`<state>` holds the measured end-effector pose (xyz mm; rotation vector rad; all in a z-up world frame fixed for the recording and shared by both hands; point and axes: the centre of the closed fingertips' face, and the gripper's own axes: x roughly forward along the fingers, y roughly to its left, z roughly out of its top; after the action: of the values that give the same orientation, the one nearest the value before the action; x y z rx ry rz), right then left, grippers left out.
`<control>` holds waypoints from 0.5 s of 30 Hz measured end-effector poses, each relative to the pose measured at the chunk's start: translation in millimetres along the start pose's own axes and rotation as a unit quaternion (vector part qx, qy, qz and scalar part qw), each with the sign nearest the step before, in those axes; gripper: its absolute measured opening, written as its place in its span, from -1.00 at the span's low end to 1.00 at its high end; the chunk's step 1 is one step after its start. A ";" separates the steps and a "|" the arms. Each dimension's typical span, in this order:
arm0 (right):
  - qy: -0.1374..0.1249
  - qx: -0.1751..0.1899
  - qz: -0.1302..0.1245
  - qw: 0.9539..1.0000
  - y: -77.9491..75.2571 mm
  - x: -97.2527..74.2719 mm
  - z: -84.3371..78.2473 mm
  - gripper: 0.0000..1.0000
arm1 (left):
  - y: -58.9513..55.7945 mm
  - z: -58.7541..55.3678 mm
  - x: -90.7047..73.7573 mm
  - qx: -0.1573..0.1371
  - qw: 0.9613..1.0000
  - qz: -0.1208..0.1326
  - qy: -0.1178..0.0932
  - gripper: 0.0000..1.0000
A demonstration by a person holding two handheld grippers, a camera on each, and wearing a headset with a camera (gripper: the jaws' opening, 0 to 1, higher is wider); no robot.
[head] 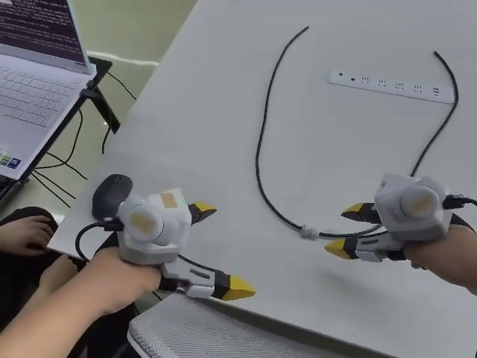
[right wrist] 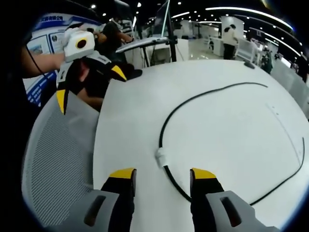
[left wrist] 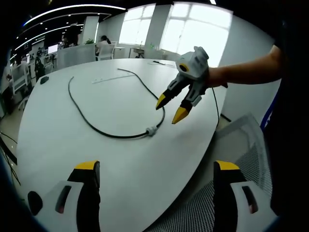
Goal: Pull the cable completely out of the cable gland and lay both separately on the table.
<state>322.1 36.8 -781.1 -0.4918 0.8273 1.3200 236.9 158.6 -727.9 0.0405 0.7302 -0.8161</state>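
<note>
The cable gland (head: 308,233), a small white fitting, is threaded on the black cable (head: 260,142) and lies on the white table (head: 209,97) near its front edge. The cable loops away from the gland in a long curve towards the far side, and its other run passes a white power strip (head: 391,86).

The right gripper (head: 341,230) is open, its yellow-tipped jaws standing either side of the cable just beside the gland, gripping nothing. The left gripper (head: 223,247) is also open and empty, well apart from the gland, over the table's front edge above a mesh chair (head: 179,332). A laptop (head: 30,74) and a mouse (head: 110,195) sit off to the left.

Nothing is separated yet, so the risks lie in the grip. If only the cable is clamped and pulled, the gland will probably ride along instead of sliding off (it needs its own hold). The gland is small and pale against the table, so a jaw may close beside it or pinch it off-centre and flick it over the nearby edge. A hard pull could also whip the loose cable into the power strip.
</note>
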 end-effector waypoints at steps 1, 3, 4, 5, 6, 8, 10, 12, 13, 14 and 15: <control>0.002 -0.001 0.001 1.000 -0.2 2.5 0.0 -0.17 | 1.2 0.2 -0.2 0.001 1.000 0.000 0.000 0.97; 0.007 -0.005 0.004 1.000 -2.6 9.1 -1.6 -0.19 | 2.0 0.2 -0.8 0.003 1.000 -0.002 0.003 0.95; 0.009 -0.006 0.006 1.000 -2.7 11.3 -2.1 -0.20 | 2.5 0.7 -1.3 0.006 1.000 -0.002 0.003 0.91; 0.012 -0.007 0.008 1.000 -2.4 14.7 -2.5 -0.21 | 1.8 1.6 -1.7 0.007 1.000 -0.006 0.003 0.89; 0.015 -0.009 0.010 1.000 -1.9 16.7 -2.6 -0.22 | 1.4 1.9 -1.7 0.007 1.000 -0.008 0.003 0.88; 0.021 -0.015 0.012 1.000 -1.9 22.1 -3.7 -0.23 | 1.0 1.5 -1.7 0.011 1.000 -0.011 0.005 0.88; 0.027 -0.021 0.014 0.999 -2.1 26.0 -4.4 -0.26 | 0.7 1.0 -1.5 0.015 1.000 -0.012 0.007 0.88; 0.031 -0.028 0.016 0.999 -2.6 29.6 -4.4 -0.31 | 0.3 0.6 -1.5 0.015 1.000 -0.015 0.006 0.87; 0.035 -0.030 0.018 0.999 -2.6 31.6 -4.6 -0.32 | 0.4 0.2 -1.6 0.014 1.000 -0.015 0.006 0.87; 0.037 -0.034 0.018 0.999 -2.7 32.9 -4.6 -0.33 | 0.4 -0.9 -1.8 0.012 1.000 -0.017 0.007 0.86; 0.039 -0.037 0.018 0.998 -2.9 34.0 -4.4 -0.35 | 0.4 -1.5 -2.1 0.012 1.000 -0.018 0.007 0.86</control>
<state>325.0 54.9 -810.2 -0.5922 0.8566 1.3769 235.4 160.7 -727.9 0.0550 0.7363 -0.8603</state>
